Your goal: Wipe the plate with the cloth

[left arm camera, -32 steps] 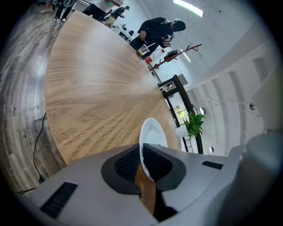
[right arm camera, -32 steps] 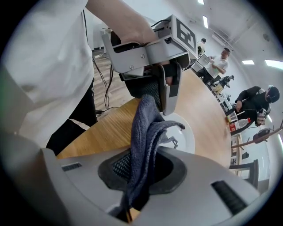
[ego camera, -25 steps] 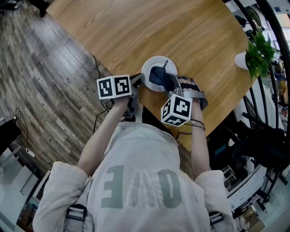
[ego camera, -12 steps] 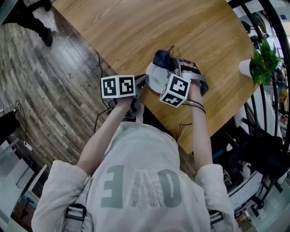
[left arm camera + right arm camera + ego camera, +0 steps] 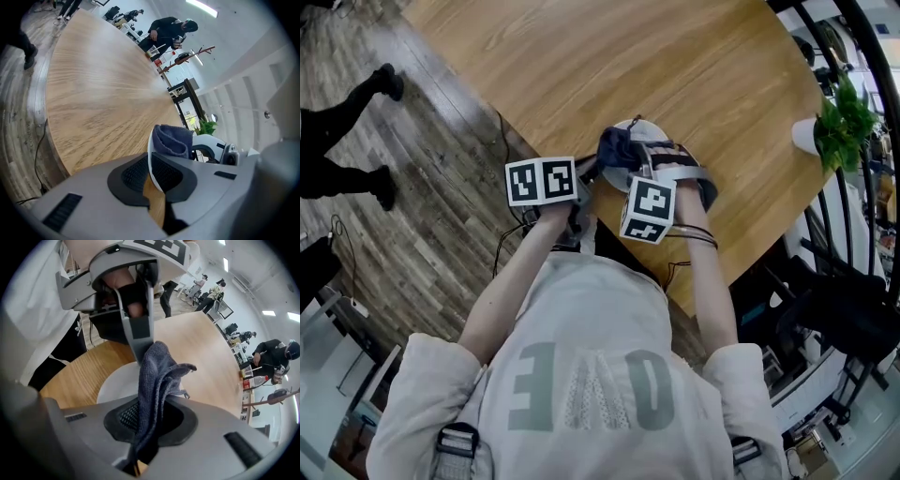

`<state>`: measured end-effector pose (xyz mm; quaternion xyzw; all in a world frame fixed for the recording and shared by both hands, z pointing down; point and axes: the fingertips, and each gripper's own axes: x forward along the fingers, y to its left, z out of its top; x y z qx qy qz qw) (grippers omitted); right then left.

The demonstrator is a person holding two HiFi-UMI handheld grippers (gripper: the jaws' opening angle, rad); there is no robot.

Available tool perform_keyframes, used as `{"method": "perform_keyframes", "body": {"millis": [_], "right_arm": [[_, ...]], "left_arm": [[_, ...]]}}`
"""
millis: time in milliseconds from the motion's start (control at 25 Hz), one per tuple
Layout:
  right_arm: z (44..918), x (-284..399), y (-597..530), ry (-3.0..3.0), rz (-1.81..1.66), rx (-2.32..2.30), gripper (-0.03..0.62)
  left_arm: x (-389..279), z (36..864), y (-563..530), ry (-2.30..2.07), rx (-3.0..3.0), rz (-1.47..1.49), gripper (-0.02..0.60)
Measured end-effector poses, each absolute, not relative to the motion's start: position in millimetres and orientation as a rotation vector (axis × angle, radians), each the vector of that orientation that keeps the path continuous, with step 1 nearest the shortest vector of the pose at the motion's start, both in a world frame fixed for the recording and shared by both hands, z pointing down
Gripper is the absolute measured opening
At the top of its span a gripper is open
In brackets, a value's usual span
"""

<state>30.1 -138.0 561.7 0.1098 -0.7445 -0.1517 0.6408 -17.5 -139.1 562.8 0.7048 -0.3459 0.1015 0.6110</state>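
Note:
A white plate (image 5: 649,129) lies near the front edge of the round wooden table (image 5: 675,56), mostly hidden by the cloth and both grippers. My left gripper (image 5: 589,174) is shut on the plate's near-left rim (image 5: 149,157), which shows thin and white between the pads. My right gripper (image 5: 628,161) points steeply down and is shut on a dark blue-grey cloth (image 5: 157,373). The cloth (image 5: 619,147) hangs onto the plate (image 5: 115,383) close to the left gripper (image 5: 133,331). In the left gripper view the bunched cloth (image 5: 172,139) rests above the rim.
A potted plant (image 5: 842,114) in a white pot stands at the table's right edge. A cable (image 5: 508,225) trails over the wooden floor on the left, where a person's legs (image 5: 342,141) stand. More people and furniture show beyond the table's far side (image 5: 168,29).
My right gripper has swept the cloth out to the plate's far rim and back toward the left gripper. The left gripper has kept its hold. A person has walked in at the left.

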Motion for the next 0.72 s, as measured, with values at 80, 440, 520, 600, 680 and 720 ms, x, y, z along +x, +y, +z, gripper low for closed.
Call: {"method": "perform_keyframes", "body": {"millis": [80,440,520,600,680,720], "right_arm": [[561,24,-128,-1.714,-0.334,0.225,0.057],[558,9,-92,-1.720,-0.339,0.156,0.057],[557,9,-86,-1.727,-0.321,0.152,0.057],[554,8,-79,-1.737,-0.304,0.145,0.057],[553,7,-72,-1.746,-0.296,0.135,0.057],[553,6,-69,-1.750,-0.293,0.130,0.057]], "left_arm": [[-18,562,-139,-0.799,1.626,0.231,0.031],[-17,562,-139,-0.794,1.622,0.204,0.029],[-17,562,-139,-0.793,1.624,0.203,0.029],[-17,562,-139,-0.791,1.620,0.200,0.029],[-18,561,-140,-0.792,1.619,0.194,0.028],[-18,561,-140,-0.793,1.620,0.192,0.028]]}}
